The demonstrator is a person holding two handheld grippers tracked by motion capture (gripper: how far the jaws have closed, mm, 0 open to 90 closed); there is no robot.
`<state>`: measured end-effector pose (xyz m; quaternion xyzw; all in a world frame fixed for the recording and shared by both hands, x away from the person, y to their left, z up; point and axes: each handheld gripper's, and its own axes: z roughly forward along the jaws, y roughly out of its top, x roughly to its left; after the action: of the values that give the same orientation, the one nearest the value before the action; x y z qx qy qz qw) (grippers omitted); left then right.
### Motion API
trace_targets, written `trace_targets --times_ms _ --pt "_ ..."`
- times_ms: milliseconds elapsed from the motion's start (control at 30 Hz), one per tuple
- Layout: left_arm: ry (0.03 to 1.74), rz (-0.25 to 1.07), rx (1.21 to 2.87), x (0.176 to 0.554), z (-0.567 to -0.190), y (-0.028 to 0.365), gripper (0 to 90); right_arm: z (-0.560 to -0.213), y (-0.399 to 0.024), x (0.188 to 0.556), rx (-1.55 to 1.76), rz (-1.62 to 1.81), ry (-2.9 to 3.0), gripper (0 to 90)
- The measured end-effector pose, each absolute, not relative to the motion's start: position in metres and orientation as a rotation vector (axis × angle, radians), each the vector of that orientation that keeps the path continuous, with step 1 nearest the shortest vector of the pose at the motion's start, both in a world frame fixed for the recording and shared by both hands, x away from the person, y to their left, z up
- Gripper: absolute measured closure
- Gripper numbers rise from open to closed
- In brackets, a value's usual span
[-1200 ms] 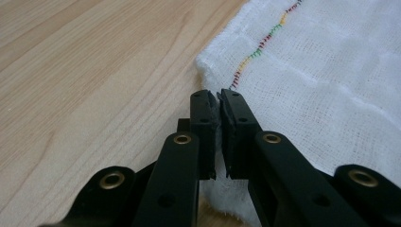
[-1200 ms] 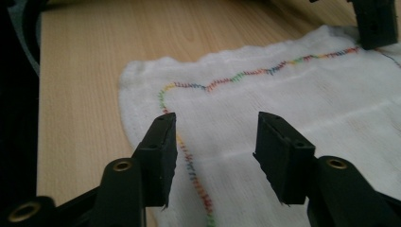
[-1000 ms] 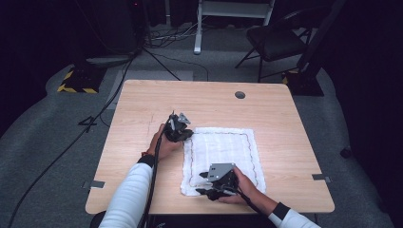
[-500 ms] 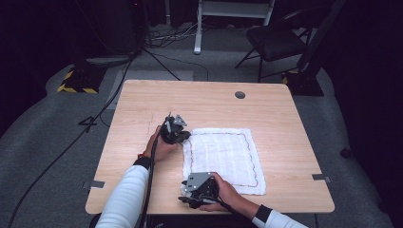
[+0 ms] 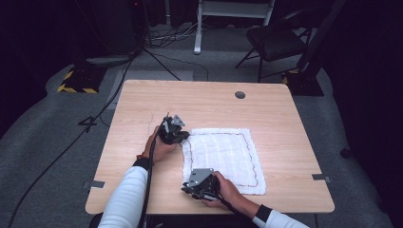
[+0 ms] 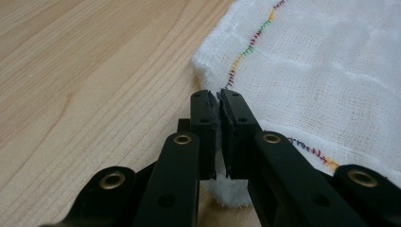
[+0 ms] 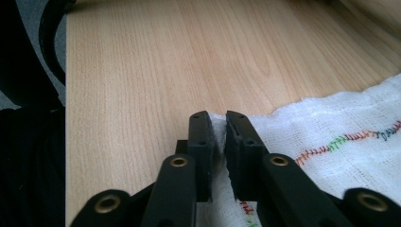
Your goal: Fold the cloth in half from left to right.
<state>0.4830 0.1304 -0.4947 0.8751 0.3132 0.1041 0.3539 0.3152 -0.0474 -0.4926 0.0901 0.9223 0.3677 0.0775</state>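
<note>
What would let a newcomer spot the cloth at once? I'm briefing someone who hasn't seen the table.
On the wooden table, look right of centre, toward the near edge. The cloth lies flat there: a white gauze square with a multicoloured stitched border, its left corners pinched by the left gripper and right gripper.

No word, number, label or brand can be read anywhere in these pictures. The cloth (image 5: 222, 156) carries only a line of coloured stitching, not letters. The bench (image 5: 209, 102) is plain wood grain.
</note>
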Motion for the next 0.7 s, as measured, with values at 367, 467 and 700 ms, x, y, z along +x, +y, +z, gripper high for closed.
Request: trace_targets --times_ms 367,467,700 --pt "0.849 0.288 2.226 0.482 -0.485 0.146 85.1 -0.481 -0.053 0.314 0.253 1.15 2.713 85.7" --pt "0.863 0.292 2.213 0.481 -0.482 0.151 85.1 -0.478 -0.05 0.314 0.239 1.158 2.707 85.8" --pt "0.872 0.307 2.197 0.477 -0.475 0.16 85.1 -0.471 -0.048 0.318 0.24 1.171 2.679 86.0"
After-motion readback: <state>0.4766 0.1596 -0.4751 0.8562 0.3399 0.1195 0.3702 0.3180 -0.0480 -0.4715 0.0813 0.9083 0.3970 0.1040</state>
